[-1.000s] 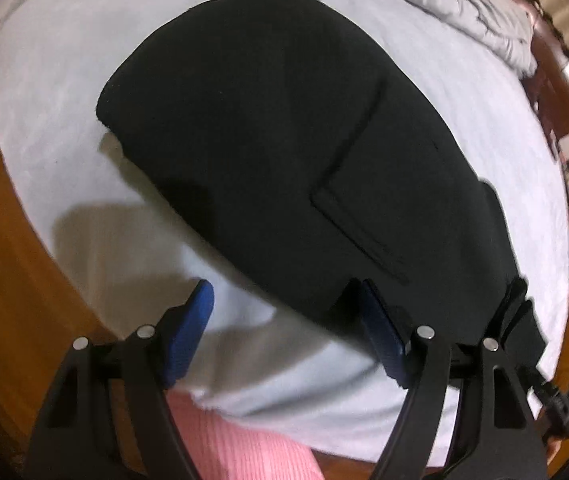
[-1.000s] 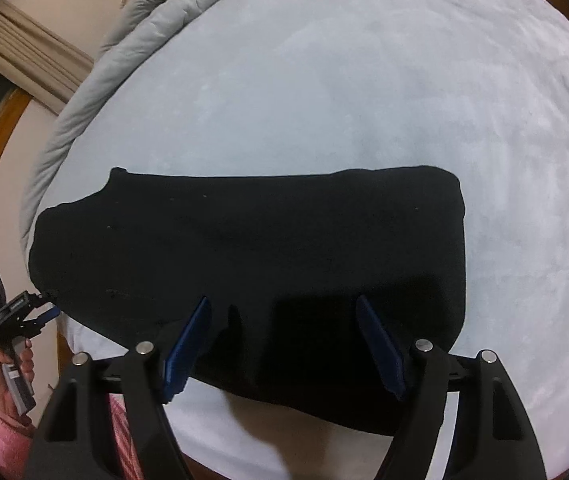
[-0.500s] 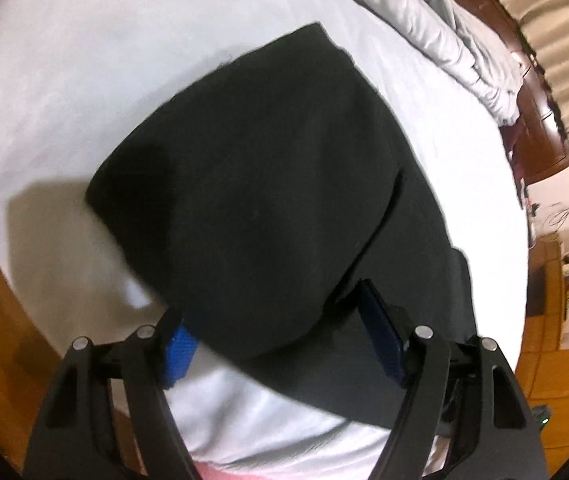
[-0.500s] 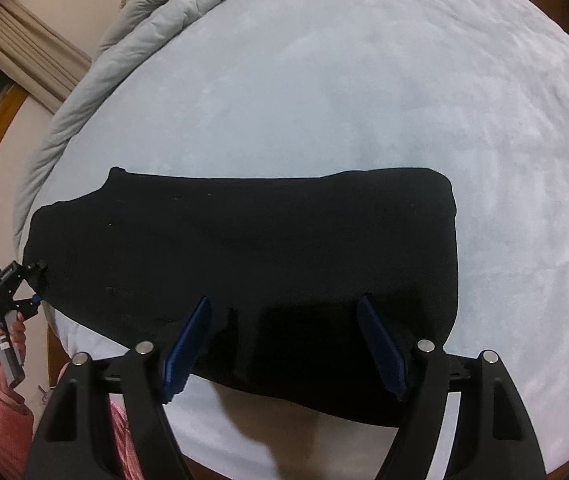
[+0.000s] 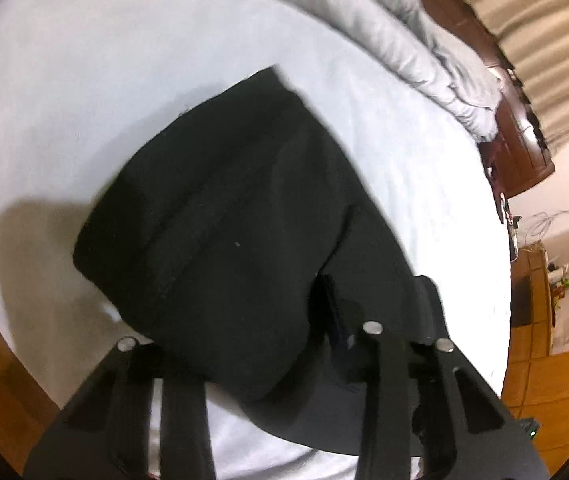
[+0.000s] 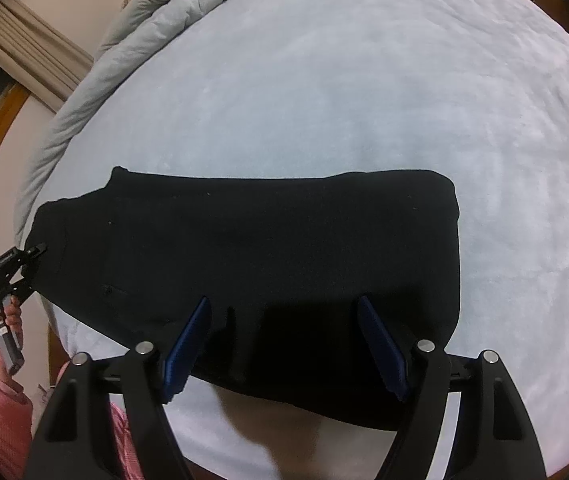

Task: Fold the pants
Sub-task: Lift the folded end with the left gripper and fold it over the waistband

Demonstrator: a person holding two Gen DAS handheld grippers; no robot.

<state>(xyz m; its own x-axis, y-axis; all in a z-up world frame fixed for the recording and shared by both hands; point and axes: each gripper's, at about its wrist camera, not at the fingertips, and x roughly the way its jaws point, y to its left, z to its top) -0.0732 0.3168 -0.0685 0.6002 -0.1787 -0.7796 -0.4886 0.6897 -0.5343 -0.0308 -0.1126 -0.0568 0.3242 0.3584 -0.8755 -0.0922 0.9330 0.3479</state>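
Note:
The black pants (image 6: 264,264) lie folded lengthwise across the pale bed sheet (image 6: 364,80). In the left wrist view the pants (image 5: 236,232) fill the centre, and their near end drapes over my left gripper (image 5: 252,344), hiding the blue pads; the jaws stand narrower than before, with cloth between them. In the right wrist view my left gripper (image 6: 8,276) meets the pants' left end. My right gripper (image 6: 284,344) is open, its blue pads (image 6: 188,344) hovering over the pants' near edge.
A rumpled grey duvet (image 5: 404,32) lies along the far side of the bed, also seen in the right wrist view (image 6: 144,28). A dark wooden headboard (image 5: 516,120) and wooden floor (image 5: 544,380) lie beyond the mattress edge.
My left gripper moved forward onto the pants' end and its jaws narrowed around the cloth, which now bunches and lifts. My right gripper stayed open over the near edge.

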